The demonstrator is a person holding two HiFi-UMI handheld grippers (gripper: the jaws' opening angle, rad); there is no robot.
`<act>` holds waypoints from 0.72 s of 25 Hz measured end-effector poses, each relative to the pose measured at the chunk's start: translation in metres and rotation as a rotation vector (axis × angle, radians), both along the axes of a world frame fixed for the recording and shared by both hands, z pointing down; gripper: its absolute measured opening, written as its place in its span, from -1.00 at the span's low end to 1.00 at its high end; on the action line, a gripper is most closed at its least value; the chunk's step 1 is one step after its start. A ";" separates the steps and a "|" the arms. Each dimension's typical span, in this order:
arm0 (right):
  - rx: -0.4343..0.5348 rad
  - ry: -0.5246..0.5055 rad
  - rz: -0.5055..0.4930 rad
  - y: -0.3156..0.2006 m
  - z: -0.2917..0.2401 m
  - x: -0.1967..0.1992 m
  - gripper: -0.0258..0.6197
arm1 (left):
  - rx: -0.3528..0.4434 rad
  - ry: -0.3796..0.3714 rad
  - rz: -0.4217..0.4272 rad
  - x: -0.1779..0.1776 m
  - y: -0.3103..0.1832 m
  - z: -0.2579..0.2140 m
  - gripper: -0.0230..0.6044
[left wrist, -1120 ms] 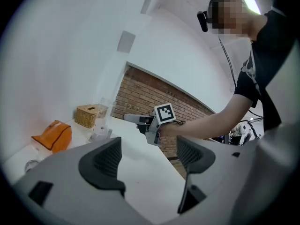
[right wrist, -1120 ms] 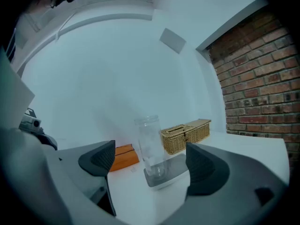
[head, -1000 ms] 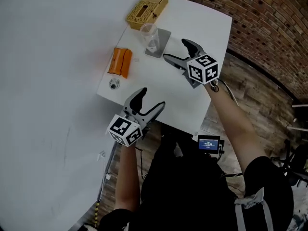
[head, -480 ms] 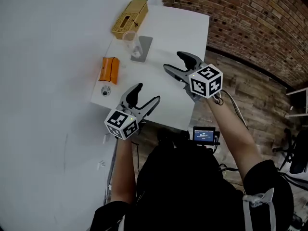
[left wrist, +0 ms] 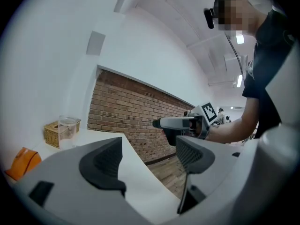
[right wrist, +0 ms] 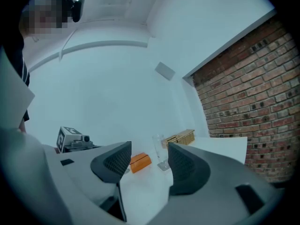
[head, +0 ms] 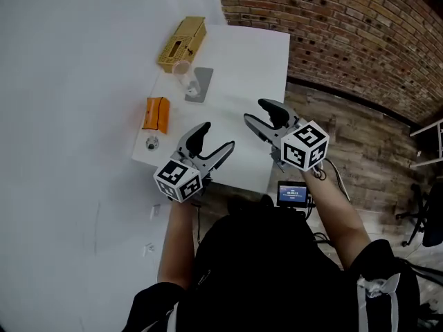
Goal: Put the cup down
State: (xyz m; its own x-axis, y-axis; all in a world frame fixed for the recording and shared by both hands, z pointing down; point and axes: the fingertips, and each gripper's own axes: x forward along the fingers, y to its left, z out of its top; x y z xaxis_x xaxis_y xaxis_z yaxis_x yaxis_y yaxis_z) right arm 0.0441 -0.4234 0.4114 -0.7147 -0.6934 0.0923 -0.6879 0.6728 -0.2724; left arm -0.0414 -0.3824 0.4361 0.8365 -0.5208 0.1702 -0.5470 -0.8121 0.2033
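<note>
A clear glass cup (head: 182, 70) stands upright on a grey coaster (head: 201, 88) at the far left of the white table (head: 242, 61). Nothing holds it. Both gripper views show the cup (left wrist: 68, 127) (right wrist: 159, 150) far ahead. My left gripper (head: 217, 137) hovers over the table's near edge, well short of the cup. Its jaws are closing slightly and nothing is between them (left wrist: 147, 156). My right gripper (head: 257, 111) hangs to its right, over the near part of the table. Its jaws are closing too, with a gap still showing and nothing in it (right wrist: 145, 163).
A yellow wicker box (head: 181, 40) stands just behind the cup. An orange object (head: 155, 113) and a small round thing (head: 151, 143) lie along the table's left edge by the white wall. A brick wall (head: 360, 33) and wooden floor (head: 346, 130) lie to the right.
Both grippers have drawn back from the cup toward the table's near edge. The right gripper's jaws have narrowed. The cup has stayed on its coaster.
</note>
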 end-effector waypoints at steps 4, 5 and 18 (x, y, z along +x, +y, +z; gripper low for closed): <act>-0.045 -0.044 0.027 0.006 0.009 0.008 -0.13 | -0.010 0.009 0.007 0.006 0.003 0.002 0.23; -0.051 -0.046 0.031 0.007 0.011 0.009 -0.13 | -0.012 0.010 0.008 0.007 0.004 0.003 0.23; -0.034 0.015 0.000 0.003 0.014 -0.008 -0.18 | 0.000 0.004 -0.014 0.006 0.002 0.000 0.23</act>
